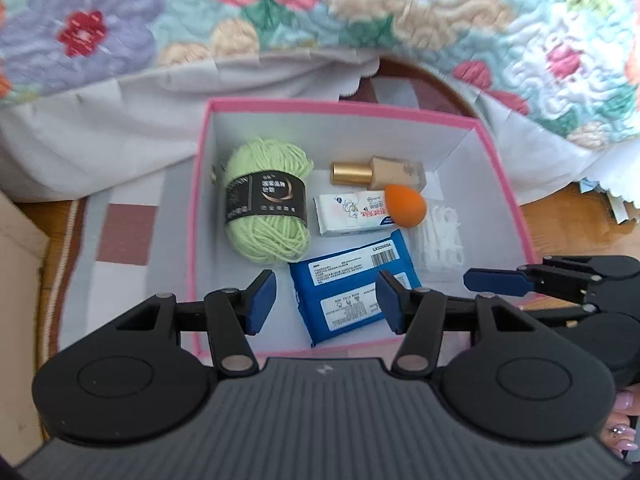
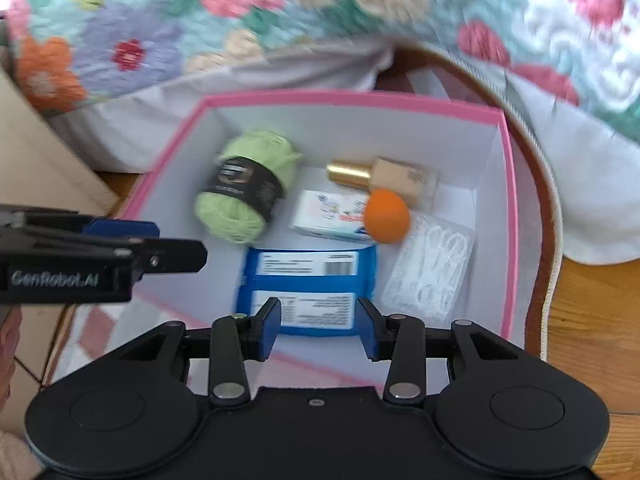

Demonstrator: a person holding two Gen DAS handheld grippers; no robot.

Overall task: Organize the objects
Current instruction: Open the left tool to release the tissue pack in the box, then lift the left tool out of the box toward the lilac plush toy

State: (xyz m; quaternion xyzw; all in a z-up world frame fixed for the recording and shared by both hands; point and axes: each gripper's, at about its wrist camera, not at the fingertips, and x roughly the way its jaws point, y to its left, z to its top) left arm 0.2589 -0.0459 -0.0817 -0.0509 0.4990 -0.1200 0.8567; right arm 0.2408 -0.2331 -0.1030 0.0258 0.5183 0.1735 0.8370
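**Setting: floor beside a quilted bed**

Landmark: floral quilt (image 1: 280, 12), stitched in pink, lilac, green and cream, filling the far side. Below its edge hangs a plain grey-white sheet (image 1: 100, 120). In front of the quilt lies a checked rug (image 1: 124, 236), pale grey and dusty red squares, with a brown border. Wooden floor (image 2: 592, 320) shows right of the rug. Cardboard (image 1: 16, 280) sits left of it. Daylight, soft.

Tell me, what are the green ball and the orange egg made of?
The green ball looks like soft yarn: you can see fuzzy wound strands under a glossy black paper band. The orange egg seems to be matte sponge foam, smooth with no shine, though that's a guess.
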